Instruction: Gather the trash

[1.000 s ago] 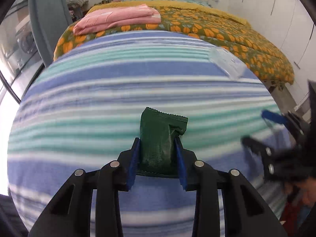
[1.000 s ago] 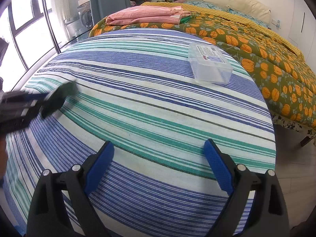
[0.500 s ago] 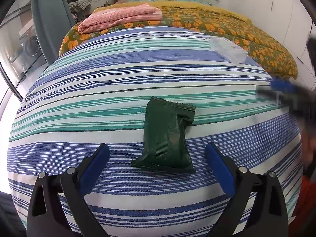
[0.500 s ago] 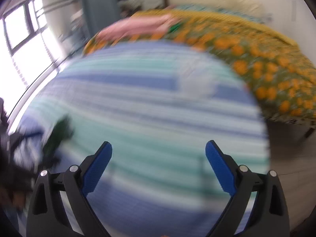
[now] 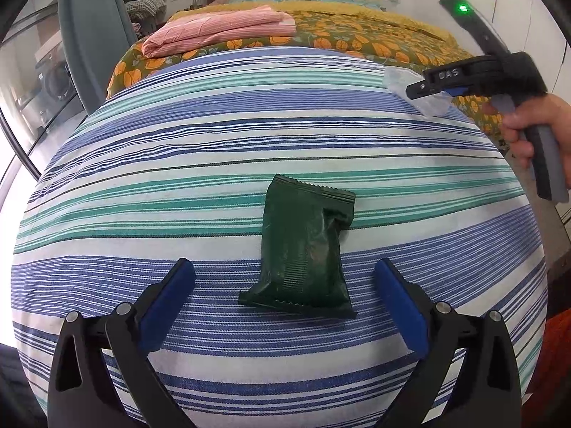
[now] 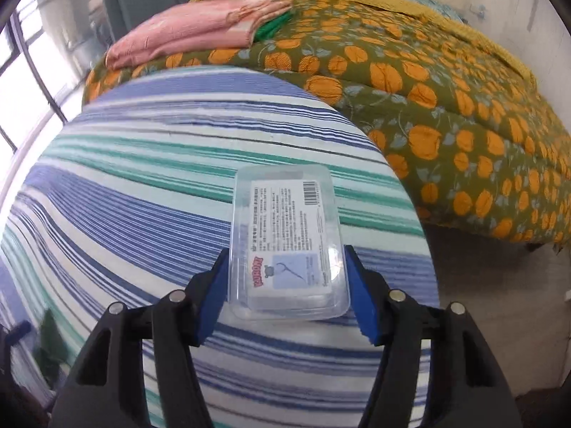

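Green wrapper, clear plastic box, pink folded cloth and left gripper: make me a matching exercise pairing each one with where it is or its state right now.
Things:
1. green wrapper
2. clear plastic box
3. pink folded cloth
4. left gripper

States:
A. on the orange-flowered bedspread
B. between the closing pads of the right gripper
C. open wide, holding nothing
D. lying loose on the striped cloth, between open fingers

Pairs: 1-D, 2-B, 3-A, 4-C
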Tool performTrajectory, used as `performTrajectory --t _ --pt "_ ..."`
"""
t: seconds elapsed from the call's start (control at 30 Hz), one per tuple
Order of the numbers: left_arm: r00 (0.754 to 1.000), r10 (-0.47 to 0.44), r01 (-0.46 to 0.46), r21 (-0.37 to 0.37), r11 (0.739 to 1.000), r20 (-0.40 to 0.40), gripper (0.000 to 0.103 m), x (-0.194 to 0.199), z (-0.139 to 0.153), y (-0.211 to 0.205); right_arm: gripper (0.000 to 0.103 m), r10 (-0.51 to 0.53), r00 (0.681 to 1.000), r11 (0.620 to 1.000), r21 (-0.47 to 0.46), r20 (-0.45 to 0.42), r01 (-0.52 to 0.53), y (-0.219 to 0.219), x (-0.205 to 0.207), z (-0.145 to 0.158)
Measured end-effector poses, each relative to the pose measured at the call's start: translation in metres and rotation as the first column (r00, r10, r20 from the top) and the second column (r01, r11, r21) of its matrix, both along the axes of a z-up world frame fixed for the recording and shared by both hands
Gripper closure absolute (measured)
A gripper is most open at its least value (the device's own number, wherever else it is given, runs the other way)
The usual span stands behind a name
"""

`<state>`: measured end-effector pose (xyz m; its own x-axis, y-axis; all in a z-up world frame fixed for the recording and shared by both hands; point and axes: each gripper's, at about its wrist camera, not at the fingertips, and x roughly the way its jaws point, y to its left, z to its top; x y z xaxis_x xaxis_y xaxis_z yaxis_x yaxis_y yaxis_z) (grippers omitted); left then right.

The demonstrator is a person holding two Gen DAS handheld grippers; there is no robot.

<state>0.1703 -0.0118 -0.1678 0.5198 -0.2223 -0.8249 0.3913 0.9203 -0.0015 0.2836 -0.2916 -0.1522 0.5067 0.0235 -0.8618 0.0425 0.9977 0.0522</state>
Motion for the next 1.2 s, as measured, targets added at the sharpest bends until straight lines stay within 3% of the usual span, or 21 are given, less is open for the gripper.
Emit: performTrajectory --t 0.13,0.27,0.4,0.5,0.57,0.67,0.8,0.93,1.03,1.1,1.13,1.2 --pt "1.0 0.0 0.0 0.001 1.0 0.0 0.005 0.0 0.0 0.0 0.043 0.036 0.999 0.997 0.068 0.002 -0.036 0.007 -0.035 0.01" --pt "1.0 0.0 0.0 0.002 1.0 0.001 0.005 0.0 0.0 0.0 0.043 0.113 0.994 0.988 0.103 0.006 -0.113 0.029 -0.104 0.018" --pt "1.0 0.0 0.0 0.001 1.0 0.001 0.004 0.0 0.0 0.0 0.043 0.149 0.989 0.985 0.089 0.001 -0.148 0.046 -0.163 0.008" --pt "1.0 -0.011 0.011 -0.004 1.0 -0.002 0.005 0.0 0.001 0.0 0.042 0.156 0.988 0.987 0.024 0.005 -0.156 0.056 -0.189 -0.003" --pt "0.999 -0.036 0.036 -0.014 0.999 -0.006 0.005 -0.002 0.002 0.001 0.04 0.144 0.99 0.989 0.023 0.007 -0.144 0.055 -0.196 -0.002" --pt "0.995 -0.091 0.09 -0.04 0.995 -0.026 0.005 -0.008 0.005 0.004 0.022 0.141 0.99 0.989 0.052 0.012 -0.142 0.05 -0.2 0.007" --pt "0.995 -0.095 0.093 -0.058 0.994 -0.032 0.005 -0.005 0.012 0.005 0.021 0.156 0.988 0.987 0.021 0.004 -0.156 0.05 -0.194 0.018" --pt "0.995 -0.096 0.094 -0.039 0.995 -0.04 0.005 0.003 0.016 -0.003 0.021 0.166 0.984 0.986 0.0 -0.062 -0.166 0.057 -0.181 0.016" --pt "0.993 -0.103 0.103 0.0 0.995 -0.06 0.016 0.01 0.014 -0.011 0.022 0.156 0.983 0.988 0.011 -0.094 -0.156 0.059 -0.173 0.009" --pt "0.992 -0.1 0.102 0.029 0.994 -0.078 0.024 0.012 0.009 -0.014 0.03 0.15 0.983 0.989 0.02 -0.109 -0.149 0.058 -0.169 0.005" --pt "0.993 -0.096 0.099 0.04 0.994 -0.075 0.029 0.012 0.009 -0.015 0.042 0.147 0.982 0.989 0.027 -0.117 -0.145 0.058 -0.167 0.003" --pt "0.993 -0.101 0.103 0.033 0.994 -0.062 0.042 0.011 0.01 -0.013 0.043 0.135 0.985 0.991 0.042 -0.109 -0.131 0.055 -0.169 0.005"
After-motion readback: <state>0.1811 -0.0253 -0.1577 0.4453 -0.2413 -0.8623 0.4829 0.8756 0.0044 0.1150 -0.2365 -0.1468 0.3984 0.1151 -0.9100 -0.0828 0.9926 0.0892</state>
